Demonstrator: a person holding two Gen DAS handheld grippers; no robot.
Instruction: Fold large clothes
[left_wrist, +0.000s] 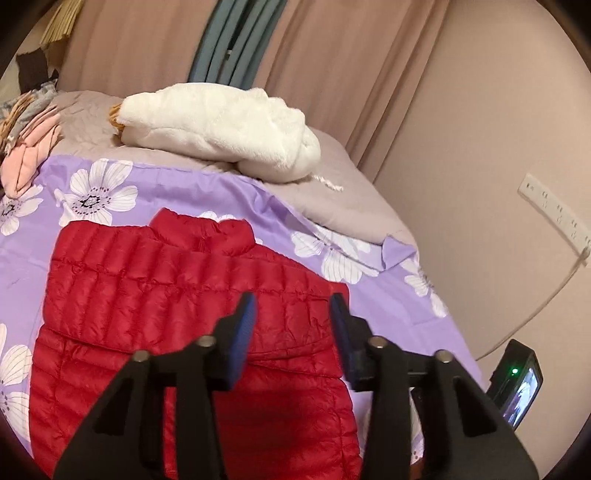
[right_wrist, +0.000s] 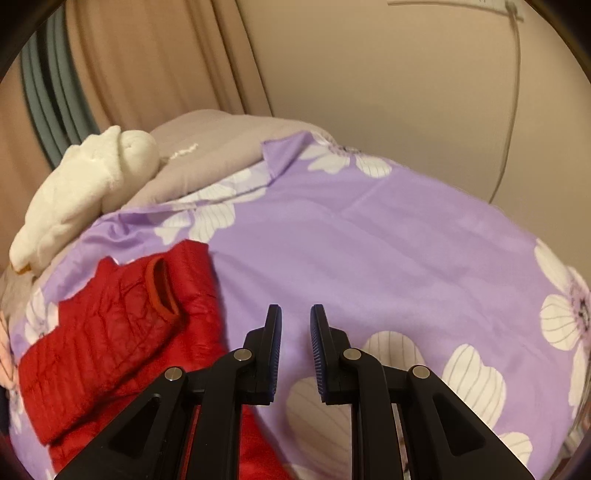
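- A red quilted down jacket (left_wrist: 177, 295) lies flat on a bed, spread over a purple sheet printed with white flowers (left_wrist: 376, 306). Its collar points toward the far end of the bed, and its hem runs back toward the person holding the tools.
- The jacket's long axis therefore runs away from the viewer, collar far and hem near.
- One sleeve (right_wrist: 110, 332) is folded across the body, its orange-lined cuff (right_wrist: 160, 291) lying on top of the red quilting.
- The left gripper (left_wrist: 293, 310) hovers directly above the jacket's middle. Its two blue-padded fingers stand apart with nothing between them.
- The right gripper (right_wrist: 295, 321) hangs over bare purple sheet, with the jacket just beside it on its left. Its fingers are also spread, holding nothing.
- The left gripper is judged the nearer of the two, being already over the garment; the right would have to travel leftward to reach the jacket's edge.
- The next fold probably needs each gripper on one side of the hem or body, so the right one has more ground to cover.
- A white fluffy garment (left_wrist: 221, 129) rests on a grey duvet (left_wrist: 343, 203) near the head of the bed, well apart from the jacket.
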